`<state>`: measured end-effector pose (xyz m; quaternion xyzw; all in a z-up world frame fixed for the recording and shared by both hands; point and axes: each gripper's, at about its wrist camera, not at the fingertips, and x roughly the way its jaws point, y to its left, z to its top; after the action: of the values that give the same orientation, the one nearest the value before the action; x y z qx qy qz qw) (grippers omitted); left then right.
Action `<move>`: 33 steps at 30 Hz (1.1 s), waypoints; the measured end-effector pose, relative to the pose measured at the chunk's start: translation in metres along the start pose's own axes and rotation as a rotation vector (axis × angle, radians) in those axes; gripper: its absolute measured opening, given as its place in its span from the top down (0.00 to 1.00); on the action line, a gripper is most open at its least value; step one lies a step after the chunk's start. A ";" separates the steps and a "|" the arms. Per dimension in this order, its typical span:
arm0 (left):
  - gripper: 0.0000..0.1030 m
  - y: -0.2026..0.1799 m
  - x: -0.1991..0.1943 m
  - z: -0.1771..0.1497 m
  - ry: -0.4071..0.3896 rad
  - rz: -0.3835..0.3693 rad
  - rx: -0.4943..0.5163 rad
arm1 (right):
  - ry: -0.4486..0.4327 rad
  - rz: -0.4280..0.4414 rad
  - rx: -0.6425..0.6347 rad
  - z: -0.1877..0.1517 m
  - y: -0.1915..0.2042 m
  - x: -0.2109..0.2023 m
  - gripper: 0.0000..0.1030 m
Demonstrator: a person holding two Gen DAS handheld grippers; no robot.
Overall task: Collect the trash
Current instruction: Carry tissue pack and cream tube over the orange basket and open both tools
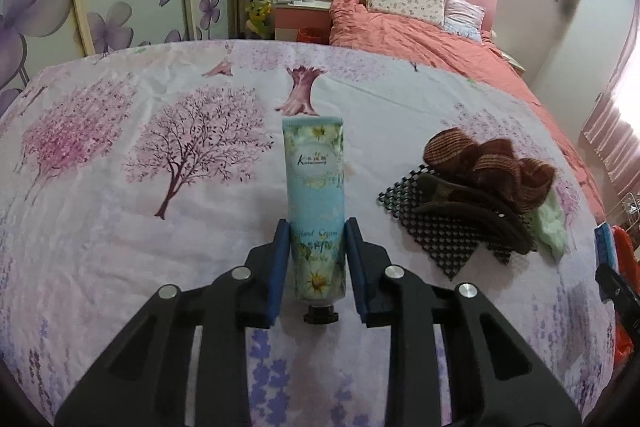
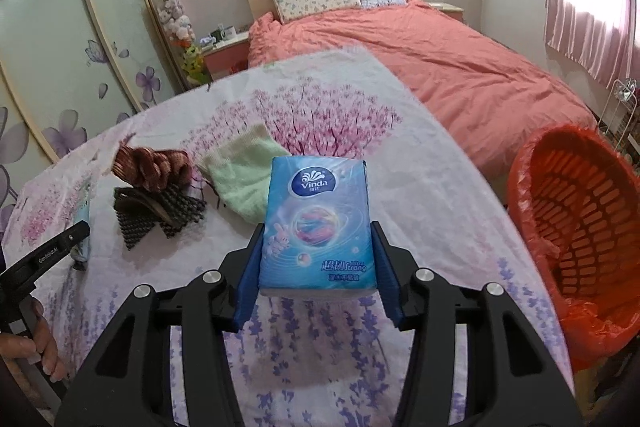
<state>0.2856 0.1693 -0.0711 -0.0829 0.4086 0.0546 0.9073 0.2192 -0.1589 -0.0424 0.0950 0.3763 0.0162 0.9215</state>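
Bedroom, tree-print tablecloth (image 1: pixel 120 247), pink bed (image 2: pixel 440 67), orange basket (image 2: pixel 580 219)

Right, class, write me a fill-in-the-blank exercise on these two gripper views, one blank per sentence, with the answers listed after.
1. The right tool grips a blue pack of ____.
2. Between the left tool's fingers is a tube labelled hand ____.
3. The basket at the right is lined with an ____ bag.
4. The brown striped cloth rests on a black ____ mat.

Answers: tissues; cream; orange; mesh
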 end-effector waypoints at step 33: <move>0.65 -0.029 0.004 -0.021 0.066 -0.037 0.057 | -0.006 -0.004 -0.005 -0.011 -0.007 -0.008 0.51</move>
<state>0.2779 0.1373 -0.0846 -0.0661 0.4379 0.0235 0.8963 0.2056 -0.1650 -0.0460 0.0919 0.3736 0.0153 0.9229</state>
